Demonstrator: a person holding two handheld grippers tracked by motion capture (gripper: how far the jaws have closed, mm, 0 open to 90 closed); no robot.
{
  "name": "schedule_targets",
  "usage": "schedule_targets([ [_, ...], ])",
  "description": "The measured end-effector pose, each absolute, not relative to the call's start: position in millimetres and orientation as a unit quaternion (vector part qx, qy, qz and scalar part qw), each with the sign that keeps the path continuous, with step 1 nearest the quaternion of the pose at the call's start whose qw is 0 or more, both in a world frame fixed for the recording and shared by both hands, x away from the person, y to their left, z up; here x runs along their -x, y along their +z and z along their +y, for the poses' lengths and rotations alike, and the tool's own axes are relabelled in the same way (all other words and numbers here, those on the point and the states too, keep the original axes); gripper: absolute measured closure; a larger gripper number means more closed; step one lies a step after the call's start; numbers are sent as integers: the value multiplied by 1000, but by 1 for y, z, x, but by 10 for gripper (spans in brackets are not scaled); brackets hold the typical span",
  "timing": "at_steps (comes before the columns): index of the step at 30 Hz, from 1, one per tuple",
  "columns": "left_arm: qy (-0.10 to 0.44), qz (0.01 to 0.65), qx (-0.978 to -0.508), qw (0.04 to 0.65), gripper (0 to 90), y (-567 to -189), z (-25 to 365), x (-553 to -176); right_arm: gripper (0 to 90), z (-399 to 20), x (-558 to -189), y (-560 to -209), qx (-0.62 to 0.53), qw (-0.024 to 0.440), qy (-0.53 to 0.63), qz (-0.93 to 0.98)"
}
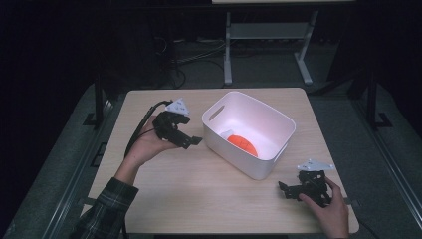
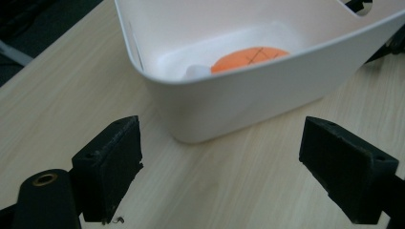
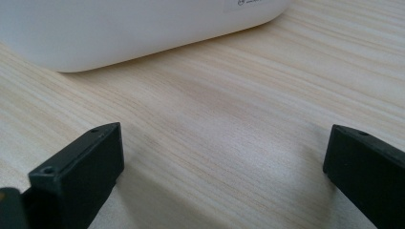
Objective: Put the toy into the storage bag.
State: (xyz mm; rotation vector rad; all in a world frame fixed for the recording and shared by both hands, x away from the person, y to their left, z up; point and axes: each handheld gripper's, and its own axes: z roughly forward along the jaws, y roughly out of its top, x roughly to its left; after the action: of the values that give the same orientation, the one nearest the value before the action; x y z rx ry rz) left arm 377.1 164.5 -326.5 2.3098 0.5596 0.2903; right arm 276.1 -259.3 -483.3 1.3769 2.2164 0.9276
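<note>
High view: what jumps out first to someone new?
The white tub near the middle of the wooden table draws the eye, with a bright orange disc lying inside on its floor beside a small white item. Either side of it, a hand holds a black gripper: the left gripper raised beside the tub, the right gripper low by the table's near right corner, both with jaws spread and holding nothing.

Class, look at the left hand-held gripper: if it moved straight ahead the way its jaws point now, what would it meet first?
Most likely the near outer wall of the white bin. The left hand-held gripper, jaws open and empty, faces it across bare table; exact depth is unclear.
</note>
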Motion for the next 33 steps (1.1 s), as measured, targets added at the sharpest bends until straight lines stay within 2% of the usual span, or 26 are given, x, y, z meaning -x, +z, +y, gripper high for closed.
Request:
schedule_targets([
  [15,126,263,-884,366,139,-389,201,-320,0,-259,-276,-483,-489,185,330,786],
  [33,150,310,-879,329,139,-444,232,-292,0,-259,-276,-483,-489,184,330,786],
])
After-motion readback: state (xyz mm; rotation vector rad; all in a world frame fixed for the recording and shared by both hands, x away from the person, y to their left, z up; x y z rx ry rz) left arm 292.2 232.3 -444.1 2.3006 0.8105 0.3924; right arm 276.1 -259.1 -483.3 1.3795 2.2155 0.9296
